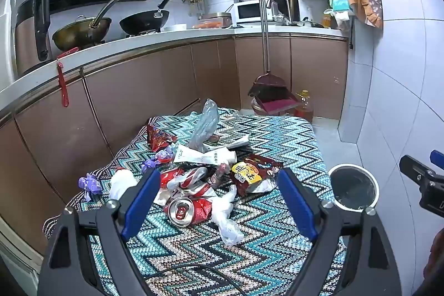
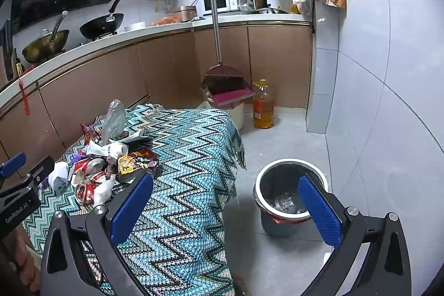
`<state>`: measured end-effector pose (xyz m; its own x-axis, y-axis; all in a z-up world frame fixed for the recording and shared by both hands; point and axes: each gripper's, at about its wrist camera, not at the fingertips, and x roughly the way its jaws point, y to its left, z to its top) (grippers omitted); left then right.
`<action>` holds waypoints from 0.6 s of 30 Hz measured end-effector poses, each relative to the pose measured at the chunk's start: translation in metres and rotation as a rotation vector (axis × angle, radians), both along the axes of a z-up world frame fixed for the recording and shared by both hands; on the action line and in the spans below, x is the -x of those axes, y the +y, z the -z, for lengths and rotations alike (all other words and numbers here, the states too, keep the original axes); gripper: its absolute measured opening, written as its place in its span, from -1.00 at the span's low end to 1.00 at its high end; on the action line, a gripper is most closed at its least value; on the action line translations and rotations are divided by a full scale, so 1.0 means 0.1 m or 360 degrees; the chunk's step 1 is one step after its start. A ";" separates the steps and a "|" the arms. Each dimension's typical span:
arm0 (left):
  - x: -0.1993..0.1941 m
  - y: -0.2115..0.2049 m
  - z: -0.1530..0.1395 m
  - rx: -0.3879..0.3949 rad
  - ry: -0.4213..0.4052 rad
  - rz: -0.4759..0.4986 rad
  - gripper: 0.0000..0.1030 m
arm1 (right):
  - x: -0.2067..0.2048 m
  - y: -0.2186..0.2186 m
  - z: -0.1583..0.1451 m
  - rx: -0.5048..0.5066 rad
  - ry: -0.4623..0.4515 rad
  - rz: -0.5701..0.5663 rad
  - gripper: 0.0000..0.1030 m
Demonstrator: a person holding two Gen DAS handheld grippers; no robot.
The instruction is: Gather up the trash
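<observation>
A heap of trash lies on a table under a zigzag cloth [image 1: 277, 135]: a crushed red can [image 1: 186, 210], a yellow-and-red snack bag [image 1: 252, 174], white crumpled plastic [image 1: 226, 212], a clear bag [image 1: 205, 124], a white tube [image 1: 205, 156] and purple wrappers [image 1: 90, 183]. My left gripper [image 1: 219, 201] hangs open over the near side of the heap, nothing between its blue pads. My right gripper [image 2: 224, 204] is open too, off the table's right edge, above the floor beside the bin [image 2: 288, 196]. The bin, lined in black, holds some crumpled trash.
Brown kitchen cabinets [image 1: 155, 85] run along the left and far sides. A broom with dustpan [image 2: 222, 85] and an oil bottle [image 2: 263, 104] stand on the floor beyond the table. A tiled wall [image 2: 388, 101] closes the right. The trash heap [image 2: 105, 165] shows left in the right wrist view.
</observation>
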<state>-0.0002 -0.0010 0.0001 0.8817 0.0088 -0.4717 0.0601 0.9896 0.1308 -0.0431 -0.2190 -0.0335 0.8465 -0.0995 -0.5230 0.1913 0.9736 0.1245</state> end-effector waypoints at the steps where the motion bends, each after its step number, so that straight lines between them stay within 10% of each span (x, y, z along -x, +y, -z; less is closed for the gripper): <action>1: 0.00 -0.01 0.00 0.0000 -0.0002 -0.0003 0.67 | 0.00 0.00 0.00 0.0002 0.0002 0.0000 0.99; 18: 0.00 0.10 -0.03 0.0053 -0.0079 -0.0063 0.67 | -0.03 0.04 -0.02 0.0042 -0.0002 -0.0011 0.99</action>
<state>-0.0003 0.0088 0.0035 0.9033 0.0289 -0.4281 0.0153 0.9949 0.0996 -0.0399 -0.2155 -0.0310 0.8478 -0.1071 -0.5194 0.1843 0.9779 0.0991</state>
